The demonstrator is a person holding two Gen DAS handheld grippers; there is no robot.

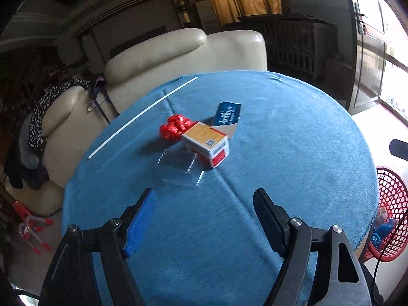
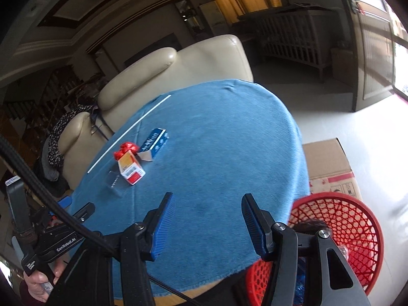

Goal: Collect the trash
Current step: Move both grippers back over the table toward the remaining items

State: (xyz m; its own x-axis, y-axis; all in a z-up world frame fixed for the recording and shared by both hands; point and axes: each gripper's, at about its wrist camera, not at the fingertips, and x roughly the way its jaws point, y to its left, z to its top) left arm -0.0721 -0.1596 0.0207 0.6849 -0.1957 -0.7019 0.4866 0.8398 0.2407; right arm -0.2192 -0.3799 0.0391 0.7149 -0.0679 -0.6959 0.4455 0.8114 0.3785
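Both the left gripper (image 1: 204, 219) and right gripper (image 2: 207, 225) hover open and empty over the near blue tablecloth (image 1: 280, 153). The clear tray (image 1: 178, 165), seemingly flimsy, could slip or drag the small box (image 1: 206, 144) touching it.

Carton (image 1: 207, 141) on table (image 1: 293, 153), beside basket (image 1: 392, 211)

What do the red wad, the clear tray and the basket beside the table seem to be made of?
Red wad: probably foil or shiny plastic wrap; it is crinkled and glints.
Clear tray: thin transparent plastic; the blue cloth shows through it.
Basket: red moulded plastic, judging by its open lattice.
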